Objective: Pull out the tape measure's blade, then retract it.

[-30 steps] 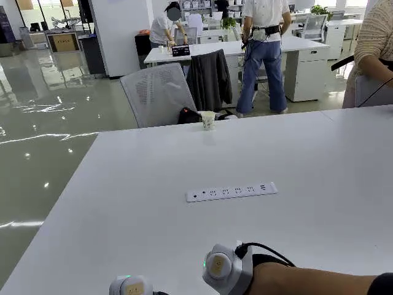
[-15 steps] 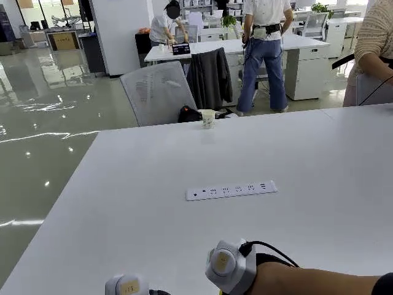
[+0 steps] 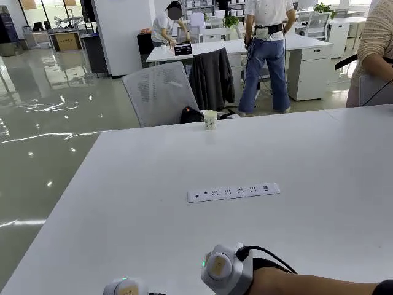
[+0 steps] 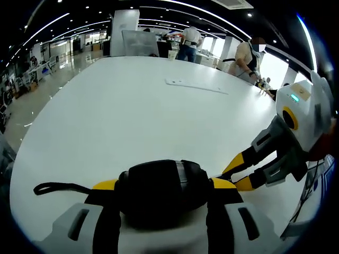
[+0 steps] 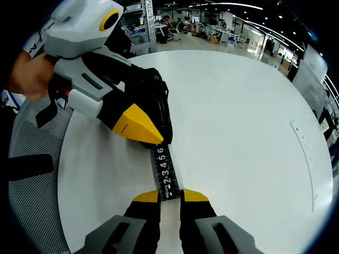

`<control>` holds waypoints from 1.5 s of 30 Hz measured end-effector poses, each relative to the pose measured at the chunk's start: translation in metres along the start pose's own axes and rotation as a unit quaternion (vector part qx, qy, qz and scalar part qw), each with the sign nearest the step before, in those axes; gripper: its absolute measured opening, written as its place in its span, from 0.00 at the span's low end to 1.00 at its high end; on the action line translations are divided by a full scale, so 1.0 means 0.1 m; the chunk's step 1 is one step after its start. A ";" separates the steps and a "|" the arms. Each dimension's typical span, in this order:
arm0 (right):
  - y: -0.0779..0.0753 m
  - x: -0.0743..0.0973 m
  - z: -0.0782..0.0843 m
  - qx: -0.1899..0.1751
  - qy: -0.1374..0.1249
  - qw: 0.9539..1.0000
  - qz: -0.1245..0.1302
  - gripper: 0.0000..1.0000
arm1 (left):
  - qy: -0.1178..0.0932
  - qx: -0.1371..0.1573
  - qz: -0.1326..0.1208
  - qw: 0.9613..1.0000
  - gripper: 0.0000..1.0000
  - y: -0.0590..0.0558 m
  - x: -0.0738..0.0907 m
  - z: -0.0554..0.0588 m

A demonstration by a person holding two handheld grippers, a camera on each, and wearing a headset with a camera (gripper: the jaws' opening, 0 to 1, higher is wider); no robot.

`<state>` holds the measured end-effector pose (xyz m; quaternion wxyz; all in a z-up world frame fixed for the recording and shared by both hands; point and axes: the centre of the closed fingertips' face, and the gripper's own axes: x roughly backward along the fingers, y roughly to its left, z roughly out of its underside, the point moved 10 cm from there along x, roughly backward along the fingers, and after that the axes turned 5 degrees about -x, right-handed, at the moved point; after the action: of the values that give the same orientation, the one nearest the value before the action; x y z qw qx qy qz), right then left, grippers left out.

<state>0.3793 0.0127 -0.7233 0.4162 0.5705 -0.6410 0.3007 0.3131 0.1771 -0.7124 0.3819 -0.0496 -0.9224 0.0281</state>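
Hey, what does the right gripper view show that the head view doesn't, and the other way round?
Right gripper view: the black tape blade with white numerals drawn from the black tape measure case, its end pinched by the right gripper, the case clamped by the left gripper. Head view: a small paper cup, a grey mesh chair and people beyond. Both: the white tabletop and long white power strip.

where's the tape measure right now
In the left gripper view, bottom centre, the tape measure sits clamped in the left gripper; its blade runs to the right gripper.
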 end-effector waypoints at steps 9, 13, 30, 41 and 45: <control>-0.01 -0.03 -0.02 -0.011 -0.019 1.000 -0.009 0.10 | 0.000 0.008 0.008 1.000 0.60 0.02 -0.01 -0.02; 0.00 -0.03 -0.05 -0.013 -0.022 1.000 -0.015 0.10 | 0.003 0.007 0.012 1.000 0.60 0.02 -0.01 -0.02; 0.03 -0.09 -0.13 -0.015 -0.033 0.999 -0.014 0.10 | 0.005 0.006 0.015 1.000 0.60 0.02 -0.01 -0.03; 0.05 -0.12 -0.17 -0.012 -0.037 0.999 -0.015 0.10 | 0.006 0.006 0.016 1.000 0.60 0.02 -0.01 -0.02; 0.07 -0.13 -0.19 -0.013 -0.040 0.999 -0.015 0.10 | 0.007 0.006 0.017 1.000 0.60 0.02 -0.01 -0.02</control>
<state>0.3762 0.0365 -0.7255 0.4023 0.5864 -0.6520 0.2630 0.3158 0.1790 -0.7116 0.3886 -0.0630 -0.9184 0.0392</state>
